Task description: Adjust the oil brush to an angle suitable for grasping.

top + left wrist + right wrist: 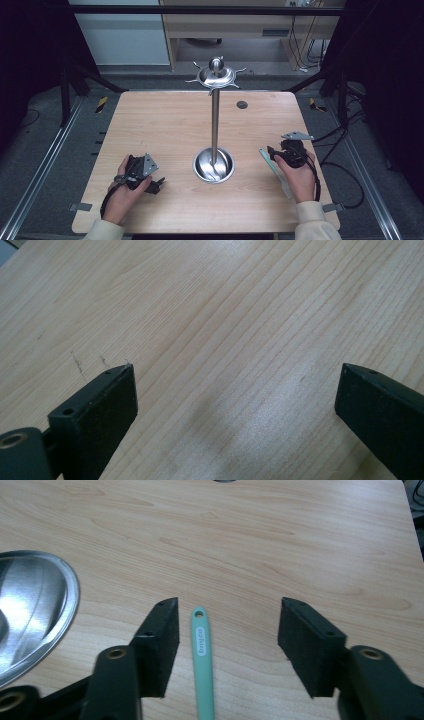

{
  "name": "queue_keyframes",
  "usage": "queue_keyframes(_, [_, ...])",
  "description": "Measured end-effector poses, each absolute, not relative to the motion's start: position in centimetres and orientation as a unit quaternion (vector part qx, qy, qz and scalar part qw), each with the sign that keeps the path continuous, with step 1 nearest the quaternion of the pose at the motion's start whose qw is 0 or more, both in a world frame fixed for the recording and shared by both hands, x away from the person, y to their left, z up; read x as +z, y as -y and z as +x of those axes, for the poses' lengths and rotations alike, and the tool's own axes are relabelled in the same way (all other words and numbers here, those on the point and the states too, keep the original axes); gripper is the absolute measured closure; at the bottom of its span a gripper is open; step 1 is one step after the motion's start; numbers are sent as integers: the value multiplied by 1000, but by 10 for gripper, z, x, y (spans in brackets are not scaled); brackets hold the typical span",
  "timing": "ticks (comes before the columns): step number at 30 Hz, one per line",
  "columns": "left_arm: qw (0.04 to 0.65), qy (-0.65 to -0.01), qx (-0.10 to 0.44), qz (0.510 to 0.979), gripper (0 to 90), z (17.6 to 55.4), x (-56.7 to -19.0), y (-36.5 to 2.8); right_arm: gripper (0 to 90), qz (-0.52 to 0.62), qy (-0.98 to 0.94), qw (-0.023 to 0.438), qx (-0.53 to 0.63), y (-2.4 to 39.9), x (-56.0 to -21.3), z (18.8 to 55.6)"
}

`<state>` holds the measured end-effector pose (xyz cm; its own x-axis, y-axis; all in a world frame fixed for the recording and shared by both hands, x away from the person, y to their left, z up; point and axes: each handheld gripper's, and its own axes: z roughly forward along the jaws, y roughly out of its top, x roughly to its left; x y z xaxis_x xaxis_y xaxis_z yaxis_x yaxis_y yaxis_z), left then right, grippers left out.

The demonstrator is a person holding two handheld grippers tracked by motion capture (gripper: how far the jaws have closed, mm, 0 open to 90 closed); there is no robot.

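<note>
A pale green utensil handle (202, 655) with a hanging hole at its tip lies flat on the wooden table (165, 120). My right gripper (230, 602) is open, one jaw on each side of the handle, not touching it. In the high view the utensil (274, 170) runs diagonally under my right hand, beside the right gripper (274, 153). A metal stand rises from a round dish base (214, 165) at the table's middle, its pole ending in a hooked crown (216, 75). My left gripper (156, 184) rests front left, open over bare wood (230, 375).
The shiny base rim (35, 620) sits close to the left of my right gripper's jaws. A small dark round cap (242, 104) is set in the table at the back. Metal rails and cables run along the floor on both sides.
</note>
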<state>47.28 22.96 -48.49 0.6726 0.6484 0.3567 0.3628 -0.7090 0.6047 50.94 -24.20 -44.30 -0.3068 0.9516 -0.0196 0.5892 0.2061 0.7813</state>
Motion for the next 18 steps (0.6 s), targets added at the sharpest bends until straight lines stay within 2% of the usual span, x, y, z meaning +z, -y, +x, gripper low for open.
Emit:
queue_keyframes(4, [251, -287, 285, 880, 31, 473, -485, -229, 544, 507, -744, 264, 346, 237, -443, 508])
queue_keyframes(5, [251, -287, 284, 880, 31, 473, -485, -229, 577, 504, -748, 258, 347, 235, -443, 508])
queue_keyframes(6, [250, -286, 284, 880, 31, 473, -485, -229, 650, 485, -761, 255, 347, 231, -445, 507])
queue_keyframes(8, [250, -286, 285, 880, 31, 473, -485, -229, 678, 479, -768, 254, 342, 228, -446, 507])
queue_keyframes(10, [250, -287, 284, 880, 31, 473, -485, -229, 762, 459, -788, 246, 329, 218, -450, 507])
queue_keyframes(13, [251, -287, 284, 880, 31, 473, -485, -229, 807, 448, -799, 243, 320, 213, -453, 508])
queue_keyframes(15, [251, -287, 284, 880, 31, 473, -485, -229, 869, 444, -810, 236, 304, 209, -457, 510])
queue_keyframes(18, [251, -287, 285, 880, 31, 473, -485, -229, 900, 445, -813, 233, 294, 207, -461, 512])
